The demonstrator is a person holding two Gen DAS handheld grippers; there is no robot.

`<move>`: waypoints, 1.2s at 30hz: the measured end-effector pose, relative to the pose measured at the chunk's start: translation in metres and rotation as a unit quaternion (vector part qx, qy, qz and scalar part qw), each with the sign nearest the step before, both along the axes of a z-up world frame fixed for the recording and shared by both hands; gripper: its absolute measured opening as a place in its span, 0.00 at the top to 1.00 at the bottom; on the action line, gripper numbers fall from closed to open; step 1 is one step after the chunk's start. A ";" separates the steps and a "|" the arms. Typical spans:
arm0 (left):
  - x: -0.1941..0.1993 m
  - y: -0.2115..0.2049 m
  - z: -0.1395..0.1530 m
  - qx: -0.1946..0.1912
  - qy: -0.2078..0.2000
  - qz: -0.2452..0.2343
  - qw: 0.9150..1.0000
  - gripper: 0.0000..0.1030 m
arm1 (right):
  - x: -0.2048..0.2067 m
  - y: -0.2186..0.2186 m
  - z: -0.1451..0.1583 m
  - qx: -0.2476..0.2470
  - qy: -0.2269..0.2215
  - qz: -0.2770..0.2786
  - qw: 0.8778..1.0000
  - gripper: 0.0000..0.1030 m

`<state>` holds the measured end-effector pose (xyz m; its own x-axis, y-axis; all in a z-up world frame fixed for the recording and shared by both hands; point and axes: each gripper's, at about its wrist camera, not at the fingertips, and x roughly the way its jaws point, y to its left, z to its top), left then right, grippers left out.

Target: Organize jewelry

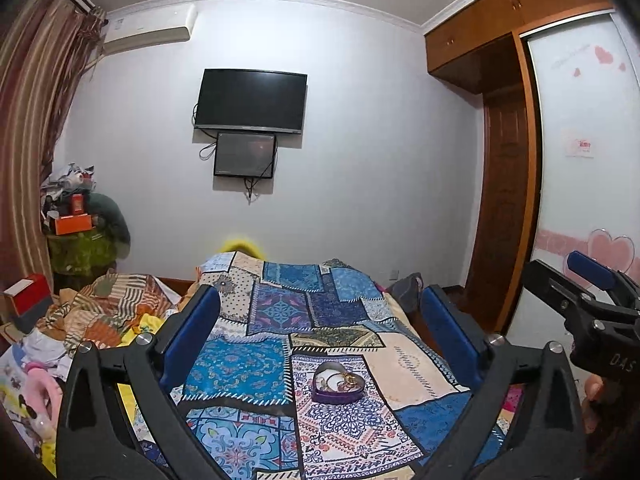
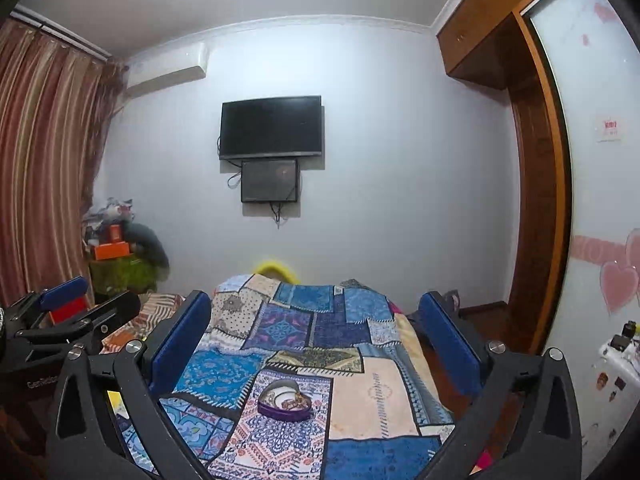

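Note:
A purple heart-shaped box [image 1: 338, 385] lies open on the patchwork bedspread [image 1: 248, 364], with gold rings and other jewelry [image 1: 347, 380] inside. It also shows in the right wrist view [image 2: 285, 401]. My left gripper [image 1: 320, 320] is open and empty, raised above the bed, with the box below and between its blue pads [image 1: 192, 332]. My right gripper [image 2: 316, 332] is open and empty at a similar height, the box low between its pads [image 2: 180, 344]. Each gripper shows at the edge of the other's view, the right one [image 1: 588, 304] and the left one [image 2: 68, 320].
A messy pile of striped bedding and clothes [image 1: 100, 316] lies left of the bedspread. A wardrobe with a sliding door [image 1: 580, 160] stands on the right. A wall-mounted TV [image 1: 250, 100] hangs ahead. Boxes are stacked on a cluttered stand [image 1: 76, 220] in the left corner.

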<state>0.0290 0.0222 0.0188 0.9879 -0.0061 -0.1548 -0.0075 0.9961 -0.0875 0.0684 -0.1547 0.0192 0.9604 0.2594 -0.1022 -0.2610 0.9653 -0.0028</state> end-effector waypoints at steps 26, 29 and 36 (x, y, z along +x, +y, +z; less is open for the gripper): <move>0.005 -0.002 -0.012 0.006 0.022 0.007 1.000 0.01 | -0.009 -0.011 -0.012 -0.001 0.040 0.000 0.999 0.00; 0.006 -0.001 -0.012 0.005 0.025 0.010 1.000 0.01 | -0.009 -0.012 -0.012 0.000 0.044 0.000 0.999 0.00; 0.008 0.000 -0.012 0.002 0.030 0.010 1.000 0.01 | -0.010 -0.015 -0.010 0.004 0.049 -0.001 0.999 0.00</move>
